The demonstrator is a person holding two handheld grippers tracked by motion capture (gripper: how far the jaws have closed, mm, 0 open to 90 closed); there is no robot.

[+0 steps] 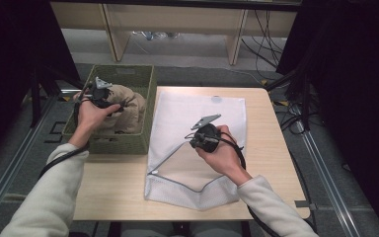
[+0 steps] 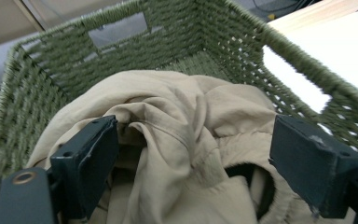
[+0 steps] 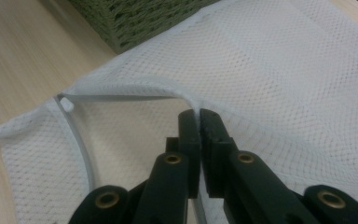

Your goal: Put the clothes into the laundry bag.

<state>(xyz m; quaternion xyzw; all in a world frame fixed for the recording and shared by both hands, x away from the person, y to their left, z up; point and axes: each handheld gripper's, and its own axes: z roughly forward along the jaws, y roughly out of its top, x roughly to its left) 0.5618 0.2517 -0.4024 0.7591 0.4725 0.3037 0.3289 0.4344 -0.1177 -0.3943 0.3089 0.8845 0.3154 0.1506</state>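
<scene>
High view: my left gripper [image 1: 120, 105], jaws spread wide, hangs over the beige garment [image 1: 131, 108] in the green woven basket [image 1: 123, 142] at the left edge of the light wooden table [image 1: 113, 192]. My right gripper [image 1: 189, 139] pinches the opening edge of the white mesh bag [image 1: 197, 111] lying flat on the tabletop. Grey floor, cables [image 1: 261, 32] and wooden furniture legs [image 1: 116, 37] lie beyond.

Even light falls from above on my table [image 1: 118, 197], which shows bright while both sides of the high view sink into near black. Soft shadows lie under my hands and beside the green basket [image 1: 121, 143]. The white mesh bag [image 1: 197, 123] glares pale, close to washed out, and in my left gripper view it burns to pure white past the basket rim. The beige cloth [image 2: 177, 140] is fairly sharp there, the near jaws soft. My right gripper view blurs toward its far edges
</scene>
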